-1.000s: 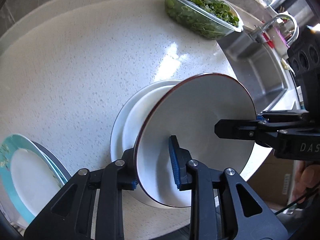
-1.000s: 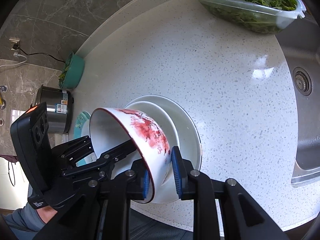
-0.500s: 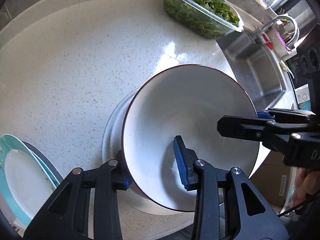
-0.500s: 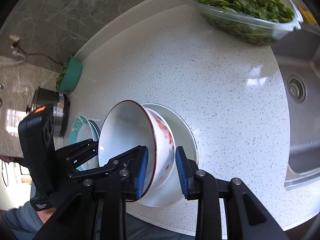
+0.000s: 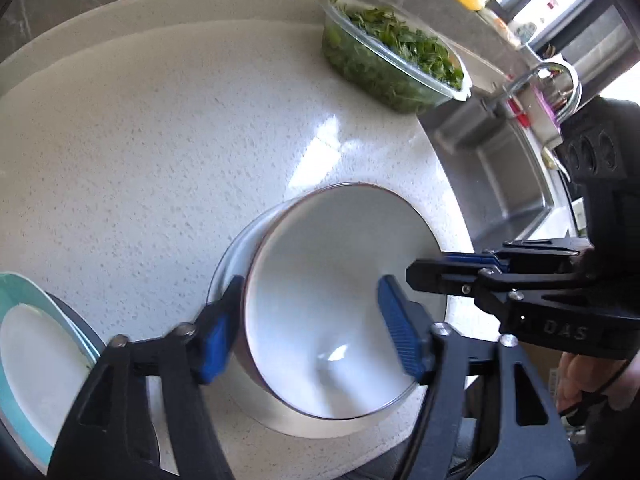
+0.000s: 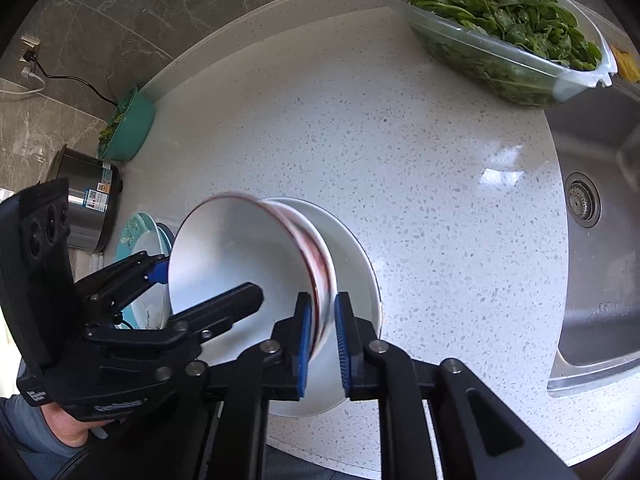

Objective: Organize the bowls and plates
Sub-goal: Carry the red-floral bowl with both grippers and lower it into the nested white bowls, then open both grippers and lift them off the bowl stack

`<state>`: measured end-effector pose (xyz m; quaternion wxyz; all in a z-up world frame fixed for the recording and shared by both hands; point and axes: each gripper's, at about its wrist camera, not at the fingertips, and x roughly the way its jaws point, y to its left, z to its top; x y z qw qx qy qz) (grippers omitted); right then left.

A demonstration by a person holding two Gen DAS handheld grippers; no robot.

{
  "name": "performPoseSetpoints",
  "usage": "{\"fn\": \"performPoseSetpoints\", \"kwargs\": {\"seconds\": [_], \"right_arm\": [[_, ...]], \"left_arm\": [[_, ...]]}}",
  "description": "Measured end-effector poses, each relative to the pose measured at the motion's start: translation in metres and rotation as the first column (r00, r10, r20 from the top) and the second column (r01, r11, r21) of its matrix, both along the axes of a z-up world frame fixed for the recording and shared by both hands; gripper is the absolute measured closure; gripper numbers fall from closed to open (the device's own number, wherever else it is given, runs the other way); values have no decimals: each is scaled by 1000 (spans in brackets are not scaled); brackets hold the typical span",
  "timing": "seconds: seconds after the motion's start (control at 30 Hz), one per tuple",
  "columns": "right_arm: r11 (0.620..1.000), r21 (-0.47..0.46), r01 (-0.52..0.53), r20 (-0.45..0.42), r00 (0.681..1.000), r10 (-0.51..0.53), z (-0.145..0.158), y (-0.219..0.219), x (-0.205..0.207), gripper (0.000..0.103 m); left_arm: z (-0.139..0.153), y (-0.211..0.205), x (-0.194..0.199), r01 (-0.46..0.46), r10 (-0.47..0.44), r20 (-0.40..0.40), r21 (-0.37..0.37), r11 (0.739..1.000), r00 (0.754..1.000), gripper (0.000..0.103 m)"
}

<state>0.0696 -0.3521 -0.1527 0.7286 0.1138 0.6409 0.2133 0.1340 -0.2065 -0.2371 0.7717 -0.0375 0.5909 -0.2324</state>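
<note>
Bowl (image 6: pixel 240 264) sits tilted on white plate (image 6: pixel 356 264), tabletop (image 6: pixel 400 160) centre. Glazed ceramic: stiff, slick, breakable, moderate weight; rim is the hold. Right tongs (image 6: pixel 322 340) clamp the rim at 5 o'clock; left tongs (image 5: pixel 308 332) just opened wide, straddling the rim at 7. Greens tub (image 6: pixel 500 36) at 1, sink (image 6: pixel 600 240) at 3, teal plates (image 5: pixel 36 364) at 9, all well apart

Surface: white speckled countertop (image 6: pixel 400 168)
On it: white plate (image 6: pixel 360 280), teal plate (image 5: pixel 24 364), greens container (image 6: pixel 500 40), teal bowl (image 6: pixel 128 128), steel pot (image 6: pixel 90 208)
</note>
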Motion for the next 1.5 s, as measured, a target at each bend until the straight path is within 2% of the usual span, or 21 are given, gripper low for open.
{"fn": "performPoseSetpoints", "kwargs": {"seconds": [0.07,0.33,0.47,0.53,0.67,0.83,0.9,1.1,1.17,1.23,1.27,1.3,1.33,1.4,1.47,1.5], "right_arm": [[1000,-12,-7,3,1000,7,0,2,-1,90],[998,-39,-40,16,999,41,1,12,-4,90],[995,-68,-70,30,997,72,2,20,-6,90],[994,-75,-81,35,996,84,3,21,-6,90],[985,-118,-124,43,991,129,4,30,-8,90],[976,-141,-166,33,984,173,2,33,-9,90],[972,-158,-177,36,982,185,1,36,-9,86],[972,-139,-192,53,978,200,6,28,-6,86],[977,-119,-177,66,980,186,13,21,-6,86],[988,-69,-137,92,985,143,26,9,-6,62],[992,-30,-119,103,987,121,33,2,-7,31],[995,5,-99,118,988,98,41,-6,-7,7],[996,33,-80,143,987,74,51,-16,-7,1],[997,50,-56,176,983,46,67,-31,-9,0],[999,21,-32,199,980,28,79,-41,-12,0],[1000,5,-13,213,977,11,83,-46,-13,0]], "left_arm": [[3,2,0,-2,2,4,-10,1000,1000,33],[1,-4,-7,48,-48,12,52,998,999,29],[-1,-21,-12,145,-151,26,163,976,988,26],[-2,-24,-13,164,-170,22,177,970,985,22],[-4,-38,-19,230,-242,17,250,941,970,12],[-1,-48,-26,245,-259,5,300,922,966,0],[1,-47,-26,217,-236,15,342,914,972,0],[10,-34,-30,134,-147,24,289,948,989,0],[18,-22,-37,94,-104,31,241,966,994,0],[28,-9,-44,45,-57,56,203,978,997,0],[36,2,-48,10,-26,87,181,983,996,0],[43,8,-52,-7,-13,119,162,987,993,0],[51,17,-57,-26,3,163,145,989,987,0],[67,35,-67,-73,40,238,130,989,970,0],[72,51,-71,-105,77,238,107,989,968,0],[70,60,-71,-133,109,211,103,986,971,0]]}}
